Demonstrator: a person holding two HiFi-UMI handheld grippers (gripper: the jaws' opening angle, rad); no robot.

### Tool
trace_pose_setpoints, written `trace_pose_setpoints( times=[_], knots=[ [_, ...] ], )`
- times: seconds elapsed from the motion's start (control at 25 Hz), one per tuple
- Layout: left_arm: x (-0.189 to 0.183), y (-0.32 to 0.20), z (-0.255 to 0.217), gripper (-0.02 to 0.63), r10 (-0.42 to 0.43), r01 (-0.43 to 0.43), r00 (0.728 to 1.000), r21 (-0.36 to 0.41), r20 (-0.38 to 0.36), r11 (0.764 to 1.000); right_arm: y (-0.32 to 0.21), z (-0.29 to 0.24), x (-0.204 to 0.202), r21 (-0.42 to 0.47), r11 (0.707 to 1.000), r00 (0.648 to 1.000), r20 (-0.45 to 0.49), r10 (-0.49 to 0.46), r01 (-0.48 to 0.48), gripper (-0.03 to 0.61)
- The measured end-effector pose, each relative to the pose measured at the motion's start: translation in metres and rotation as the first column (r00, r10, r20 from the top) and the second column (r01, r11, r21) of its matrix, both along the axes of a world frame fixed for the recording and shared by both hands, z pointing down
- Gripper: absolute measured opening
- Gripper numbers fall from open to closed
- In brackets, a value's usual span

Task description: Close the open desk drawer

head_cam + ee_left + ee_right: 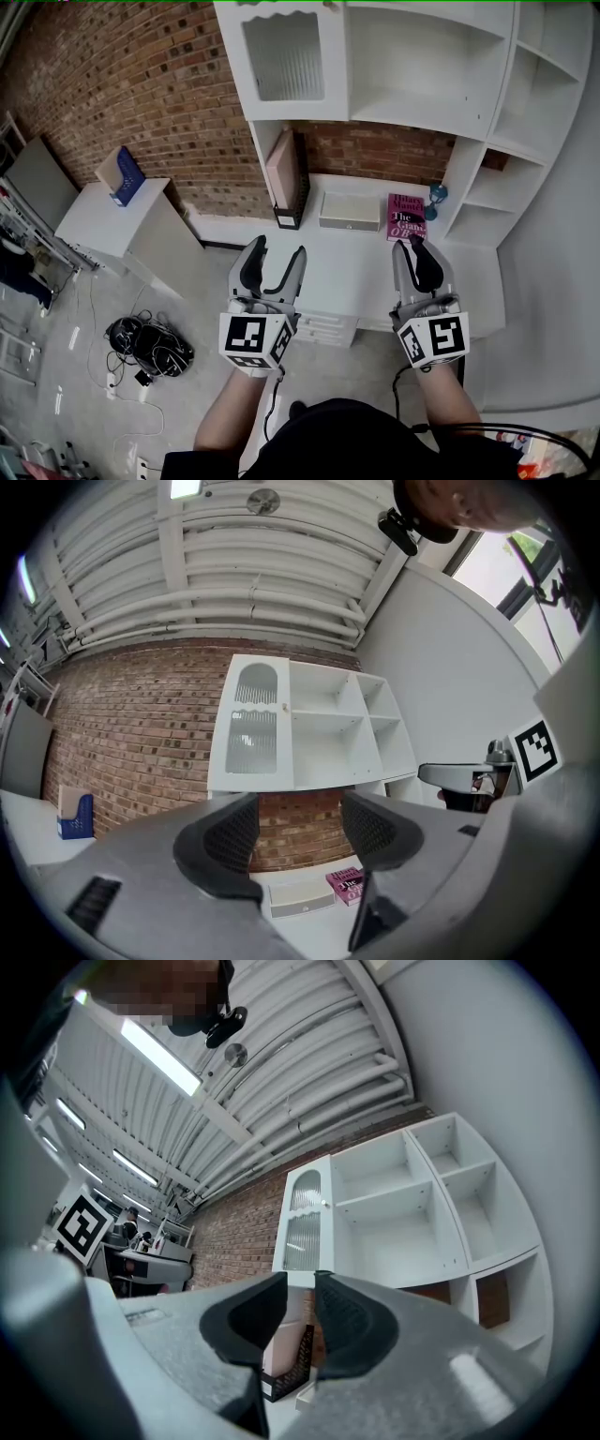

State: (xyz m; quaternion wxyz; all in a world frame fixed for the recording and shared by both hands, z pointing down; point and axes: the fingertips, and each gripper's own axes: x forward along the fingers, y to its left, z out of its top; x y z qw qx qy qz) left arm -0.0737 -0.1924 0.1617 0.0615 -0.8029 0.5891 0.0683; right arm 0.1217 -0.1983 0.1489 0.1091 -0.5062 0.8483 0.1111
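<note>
Hovering above the table's (349, 262) front edge, the left hand-held gripper (278, 251) has its jaws wide apart and empty. The right hand-held gripper (417, 248) has its jaws only narrowly apart, with nothing between them. The desk drawer (326, 328) shows just below the table's front edge, between the two grippers and touched by neither. Along the back edge stand a black file holder (289, 183), a white box (349, 210) and a pink book (407, 217).
</note>
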Motion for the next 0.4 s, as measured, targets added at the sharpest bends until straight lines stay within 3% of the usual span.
trace_pose_setpoints(
  times=[0.4],
  knots=[
    [0.020, -0.003, 0.013, 0.275, -0.028, 0.028, 1.000, -0.016, 0.010, 0.999, -0.013, 0.012, 0.025, -0.018, 1.000, 1.000, 0.018, -0.015, 0.015, 0.089]
  ],
)
